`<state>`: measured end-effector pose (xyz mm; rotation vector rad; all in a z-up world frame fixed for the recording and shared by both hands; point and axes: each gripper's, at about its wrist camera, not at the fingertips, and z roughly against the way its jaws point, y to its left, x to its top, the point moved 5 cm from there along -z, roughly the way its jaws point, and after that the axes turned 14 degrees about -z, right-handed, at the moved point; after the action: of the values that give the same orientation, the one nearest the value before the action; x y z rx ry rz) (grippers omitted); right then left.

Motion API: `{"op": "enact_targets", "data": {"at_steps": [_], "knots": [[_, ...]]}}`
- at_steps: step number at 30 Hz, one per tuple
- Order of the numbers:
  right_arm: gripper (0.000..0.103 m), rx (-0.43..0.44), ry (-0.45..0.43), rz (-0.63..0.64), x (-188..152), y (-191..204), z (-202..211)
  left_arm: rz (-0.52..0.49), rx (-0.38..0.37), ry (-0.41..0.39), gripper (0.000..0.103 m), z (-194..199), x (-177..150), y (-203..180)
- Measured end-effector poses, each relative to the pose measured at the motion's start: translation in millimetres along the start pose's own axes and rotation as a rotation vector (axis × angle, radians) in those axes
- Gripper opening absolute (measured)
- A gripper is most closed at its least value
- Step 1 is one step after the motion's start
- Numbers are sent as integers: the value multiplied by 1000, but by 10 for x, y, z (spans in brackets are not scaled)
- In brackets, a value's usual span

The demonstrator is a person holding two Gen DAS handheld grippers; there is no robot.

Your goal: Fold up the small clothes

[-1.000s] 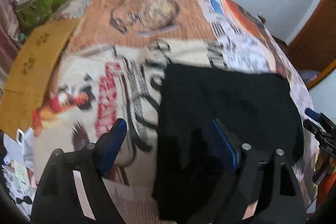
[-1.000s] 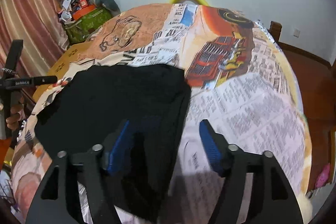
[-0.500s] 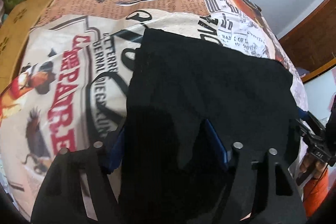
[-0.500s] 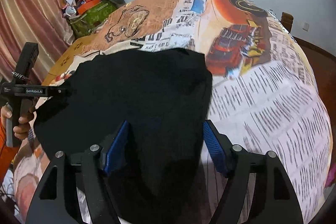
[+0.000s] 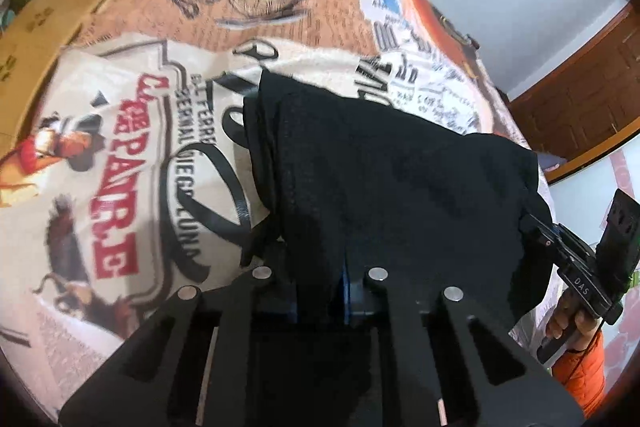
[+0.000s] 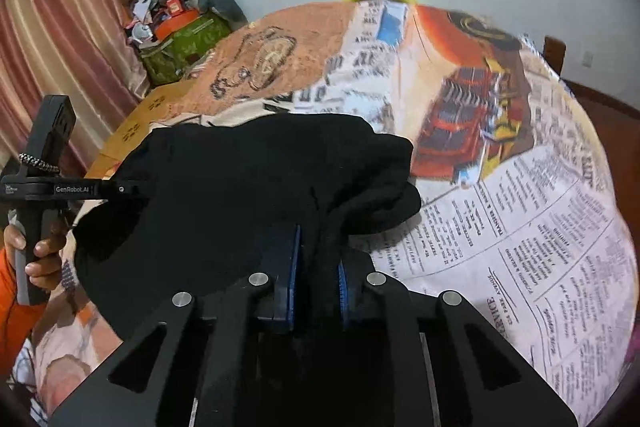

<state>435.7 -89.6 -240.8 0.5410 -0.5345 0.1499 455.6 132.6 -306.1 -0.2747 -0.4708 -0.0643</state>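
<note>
Apparently the work is at an early stage: a black garment [image 5: 400,187] lies on a printed sheet [image 5: 132,131] spread over what looks like a bed, and no finished, squared-off fold can be seen. The near edge of the garment is pinched at two places. The left claw [image 5: 320,291] is closing, with dark cloth bunched between its blue pads; the same is seen at the right claw [image 6: 318,287], whose pads are also closing on a gathered ridge of fabric. Both grips are judged to be just taken, so the lift and the turning-over of the near edge are still to be done, and any further folds after that.

In the left view the right claw [image 5: 576,267] is seen at the garment's far side, held in a hand [image 5: 568,323]; in the right view the left claw [image 6: 116,189] is seen at the opposite side. The garment's long axis is thus taken to run from one claw to the other, across the person, with the shorter span reaching away toward the wall. Its far edge lies flat on the sheet, its corners slightly rumpled. Which end is waist or hem cannot be told.
</note>
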Motion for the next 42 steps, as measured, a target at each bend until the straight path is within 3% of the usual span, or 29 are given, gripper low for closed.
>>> {"op": "enact_targets", "data": {"at_steps": [4,11,20,27,35,39,42], "knots": [[13,19,-30,40,35,226,194,-20,19,-65,12,403,-12,-29],[13,75,-92,121,76,822,480,-69,115,-199,11,1252,-78,40],[13,152,-97,179,8,1495,417,-18,200,-258,11,1895,-338,549],[13,173,-40,181,-114,1737,19,11,254,-186,11,1746,-551,976],[15,87,67,101,-250,1531,-546,95,234,-18,14,978,-658,1404],[24,13,99,92,-291,1360,-637,110,252,22,18,721,-627,1524],[37,-23,115,94,-301,1267,-604,90,288,36,20,686,-602,1561]]}}
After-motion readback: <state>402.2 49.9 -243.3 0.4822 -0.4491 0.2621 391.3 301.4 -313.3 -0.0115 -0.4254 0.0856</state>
